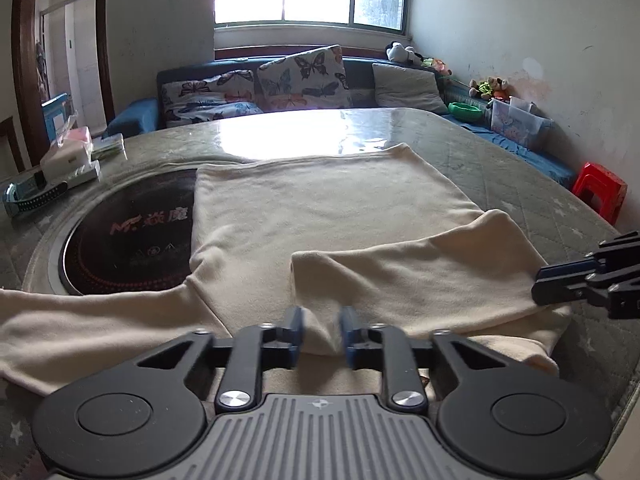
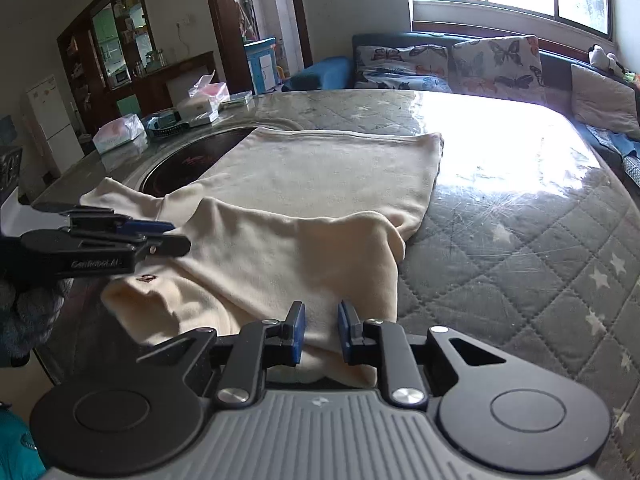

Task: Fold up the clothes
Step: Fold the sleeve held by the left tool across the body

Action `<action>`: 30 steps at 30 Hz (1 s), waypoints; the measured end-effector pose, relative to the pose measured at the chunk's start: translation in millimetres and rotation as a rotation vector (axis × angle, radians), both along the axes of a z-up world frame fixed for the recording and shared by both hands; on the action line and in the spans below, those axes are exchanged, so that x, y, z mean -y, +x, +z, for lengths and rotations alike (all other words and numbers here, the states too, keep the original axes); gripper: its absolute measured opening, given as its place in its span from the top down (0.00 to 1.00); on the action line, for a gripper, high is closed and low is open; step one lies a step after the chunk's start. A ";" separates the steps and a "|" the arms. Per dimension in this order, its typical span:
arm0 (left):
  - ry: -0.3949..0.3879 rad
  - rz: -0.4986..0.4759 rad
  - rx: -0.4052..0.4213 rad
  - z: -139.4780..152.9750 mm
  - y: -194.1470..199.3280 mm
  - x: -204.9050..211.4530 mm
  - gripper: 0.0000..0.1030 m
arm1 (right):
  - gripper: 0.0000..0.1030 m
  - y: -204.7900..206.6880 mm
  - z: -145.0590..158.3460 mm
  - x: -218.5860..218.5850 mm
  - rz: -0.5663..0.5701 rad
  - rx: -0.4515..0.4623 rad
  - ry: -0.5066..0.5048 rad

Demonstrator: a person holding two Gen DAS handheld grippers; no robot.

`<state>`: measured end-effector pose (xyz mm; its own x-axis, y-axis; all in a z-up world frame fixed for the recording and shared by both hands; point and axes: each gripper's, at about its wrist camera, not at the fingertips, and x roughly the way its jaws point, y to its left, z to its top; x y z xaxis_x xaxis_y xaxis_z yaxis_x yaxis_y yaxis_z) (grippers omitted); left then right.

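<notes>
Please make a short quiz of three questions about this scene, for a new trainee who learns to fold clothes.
1. True or false: one sleeve of the cream garment is already folded across its body.
2. What does the garment partly cover? A) the round black cooktop B) a laptop C) a plate
3. Fill in: the left gripper and the right gripper each stand with jaws ____.

Key
1. True: the folded sleeve lies over the body, while the other sleeve is spread outward.
2. A
3. open, with cloth between the fingers
</notes>
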<state>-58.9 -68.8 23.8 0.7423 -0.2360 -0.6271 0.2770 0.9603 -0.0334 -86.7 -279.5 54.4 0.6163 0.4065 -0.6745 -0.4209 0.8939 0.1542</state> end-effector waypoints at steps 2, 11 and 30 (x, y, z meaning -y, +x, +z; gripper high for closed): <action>0.003 0.007 0.016 4.5 -1.2 0.1 0.96 | 0.83 1.5 5.2 3.5 -0.003 0.025 0.017; -0.029 0.012 0.188 65.2 -8.4 0.1 0.98 | 0.80 13.0 14.6 28.2 -0.097 0.075 0.041; 0.058 0.103 0.031 21.7 -11.9 -38.3 0.94 | 0.78 45.9 -4.8 -19.9 0.030 0.118 -0.076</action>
